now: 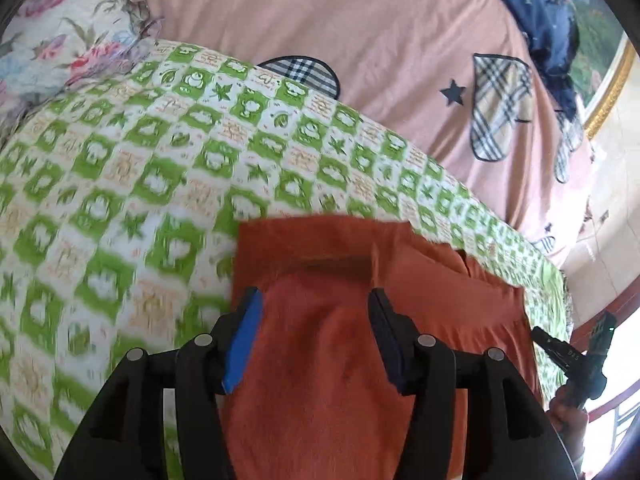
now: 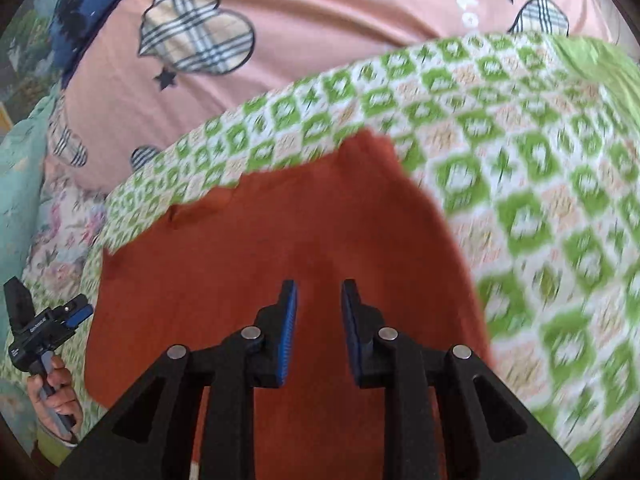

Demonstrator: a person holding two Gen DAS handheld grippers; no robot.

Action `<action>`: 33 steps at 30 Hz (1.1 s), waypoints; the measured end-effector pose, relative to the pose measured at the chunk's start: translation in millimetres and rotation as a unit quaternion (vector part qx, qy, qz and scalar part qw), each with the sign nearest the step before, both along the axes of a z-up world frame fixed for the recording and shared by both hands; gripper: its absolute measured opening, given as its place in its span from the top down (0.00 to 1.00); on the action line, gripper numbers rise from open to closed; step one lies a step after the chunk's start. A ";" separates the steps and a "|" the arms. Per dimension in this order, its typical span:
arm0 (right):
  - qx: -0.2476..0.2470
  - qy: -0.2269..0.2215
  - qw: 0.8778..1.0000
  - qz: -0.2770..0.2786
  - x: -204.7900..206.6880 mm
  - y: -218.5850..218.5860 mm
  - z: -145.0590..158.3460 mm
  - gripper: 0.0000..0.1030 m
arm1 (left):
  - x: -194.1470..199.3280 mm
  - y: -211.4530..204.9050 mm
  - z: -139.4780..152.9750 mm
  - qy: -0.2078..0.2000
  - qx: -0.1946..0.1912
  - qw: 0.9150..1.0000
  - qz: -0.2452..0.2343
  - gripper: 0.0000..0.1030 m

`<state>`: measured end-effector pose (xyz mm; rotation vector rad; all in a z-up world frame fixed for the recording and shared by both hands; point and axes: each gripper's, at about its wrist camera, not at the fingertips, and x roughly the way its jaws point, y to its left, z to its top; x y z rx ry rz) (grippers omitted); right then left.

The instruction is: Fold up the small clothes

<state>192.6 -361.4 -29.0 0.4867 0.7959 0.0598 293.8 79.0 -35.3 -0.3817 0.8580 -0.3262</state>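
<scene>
A rust-orange small garment (image 1: pixel 432 280) lies flat on a green-and-white patterned cloth (image 1: pixel 120 184). In the left wrist view my left gripper (image 1: pixel 316 300) hovers over the garment's near part with its jaws wide apart and nothing between them. In the right wrist view the same garment (image 2: pixel 280 232) fills the middle, and my right gripper (image 2: pixel 319 292) is above it, jaws apart by a narrower gap and empty. The other gripper shows at each view's edge: the right one (image 1: pixel 576 356) and the left one (image 2: pixel 44 320), each in a hand.
The patterned cloth (image 2: pixel 540 184) rests on a bed with a pink quilt (image 1: pixel 360 40) bearing plaid patches. A floral pillow (image 1: pixel 60 32) lies at far left and dark blue fabric (image 1: pixel 548 12) at far right. A gold-framed picture (image 1: pixel 612 80) hangs beyond.
</scene>
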 end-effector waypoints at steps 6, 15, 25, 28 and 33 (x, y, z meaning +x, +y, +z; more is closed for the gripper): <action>0.039 -0.026 0.999 0.014 -58.5 29.5 -18.9 0.76 | -76.8 -3.8 -12.9 0.012 -0.042 0.999 -0.018 0.46; 0.071 -0.046 0.996 0.032 -95.5 44.2 -36.8 0.70 | -174.3 -28.7 -42.8 0.049 -0.090 0.994 -0.022 0.33; 0.080 -0.062 0.993 0.054 -96.3 49.5 -38.8 0.63 | -172.4 -31.8 -60.4 0.047 -0.091 0.994 0.026 0.28; 0.087 -0.063 0.993 0.056 -95.8 48.1 -41.1 0.61 | -149.6 -24.0 -61.7 0.044 -0.099 0.993 0.054 0.28; 0.106 -0.055 0.991 0.056 -91.7 42.2 -41.6 0.61 | -118.5 -13.2 -59.5 0.040 -0.097 0.989 0.100 0.39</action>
